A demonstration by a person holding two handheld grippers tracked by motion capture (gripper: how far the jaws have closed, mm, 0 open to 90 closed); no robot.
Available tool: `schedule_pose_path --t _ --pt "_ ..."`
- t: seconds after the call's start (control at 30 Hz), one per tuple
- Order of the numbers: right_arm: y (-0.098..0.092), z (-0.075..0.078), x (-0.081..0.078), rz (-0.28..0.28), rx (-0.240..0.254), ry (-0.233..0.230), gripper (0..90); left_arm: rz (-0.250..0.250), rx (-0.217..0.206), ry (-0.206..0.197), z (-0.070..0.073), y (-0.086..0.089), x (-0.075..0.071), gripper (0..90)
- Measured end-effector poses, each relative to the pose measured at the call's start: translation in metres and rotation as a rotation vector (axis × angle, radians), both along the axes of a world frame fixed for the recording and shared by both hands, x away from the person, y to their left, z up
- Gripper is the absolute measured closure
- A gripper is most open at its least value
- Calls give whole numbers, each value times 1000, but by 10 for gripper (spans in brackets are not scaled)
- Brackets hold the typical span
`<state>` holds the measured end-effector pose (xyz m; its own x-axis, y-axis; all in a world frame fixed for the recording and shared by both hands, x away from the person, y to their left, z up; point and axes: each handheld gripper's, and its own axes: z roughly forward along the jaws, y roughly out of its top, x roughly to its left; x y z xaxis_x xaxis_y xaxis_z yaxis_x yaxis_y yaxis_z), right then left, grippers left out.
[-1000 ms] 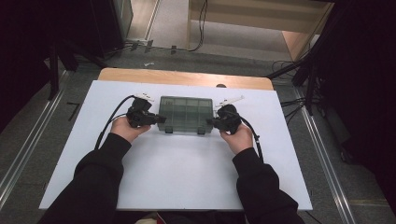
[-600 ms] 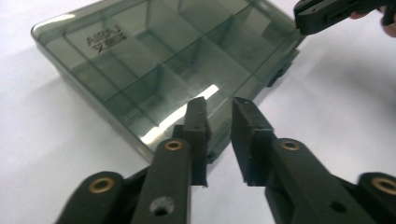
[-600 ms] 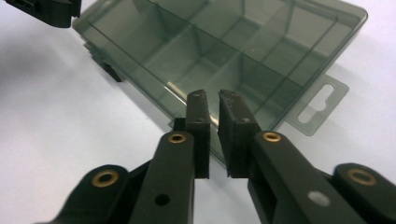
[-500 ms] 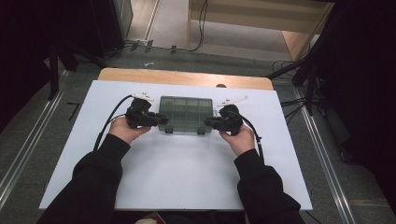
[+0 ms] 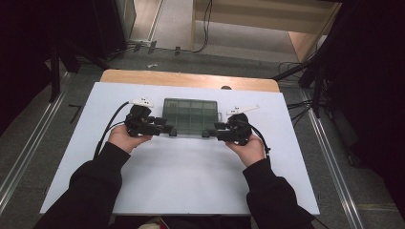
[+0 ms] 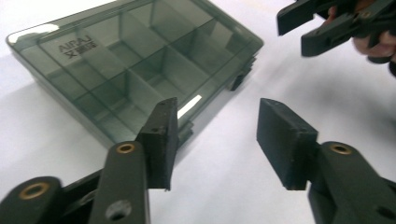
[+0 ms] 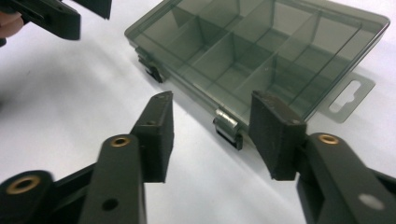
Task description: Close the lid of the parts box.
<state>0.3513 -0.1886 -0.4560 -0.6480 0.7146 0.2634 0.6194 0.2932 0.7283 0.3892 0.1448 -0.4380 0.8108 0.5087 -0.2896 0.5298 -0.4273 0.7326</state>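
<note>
Hang tab (image 7: 349,97) of smoky compartment box (image 7: 261,51) beside right claw (image 7: 212,135).

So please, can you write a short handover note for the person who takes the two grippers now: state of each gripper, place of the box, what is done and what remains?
Left gripper: jaws just opened, nothing between them, at the box's near left corner.
Right gripper: jaws just opened, empty, at the near right corner beside a latch.
Compartment box: smoky clear plastic, lid down, flat on the white table, compartments look empty.
Done: both grippers have let go of the box's front edge.
Left: probably opening the lid; I cannot tell whether the latches are undone.
</note>
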Motion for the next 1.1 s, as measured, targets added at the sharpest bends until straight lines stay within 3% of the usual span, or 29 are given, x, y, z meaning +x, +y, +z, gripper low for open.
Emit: schedule_pose_path --t 0.3,0.6,0.67,0.73,0.87,1.03,1.1 --pt "0 -6 -17 43 13 -4 402 -17 7 -14 -6 -1 -16 396" --pt "0 -13 -36 75 6 -24 347 -25 -24 -17 -10 3 -26 375" --pt "0 -14 -39 78 8 -19 342 -30 -13 -23 -13 3 -30 364" --pt "-1 -15 -42 78 15 -15 342 -30 27 -46 -16 2 -34 327" --pt "-1 -18 -47 83 19 -12 336 -27 15 -28 -20 4 -42 328" --pt "-2 -20 -53 85 27 -14 327 -37 -2 -44 -22 7 -53 328" --pt "-2 -22 -56 87 20 -17 327 -38 12 -55 -23 9 -56 328"
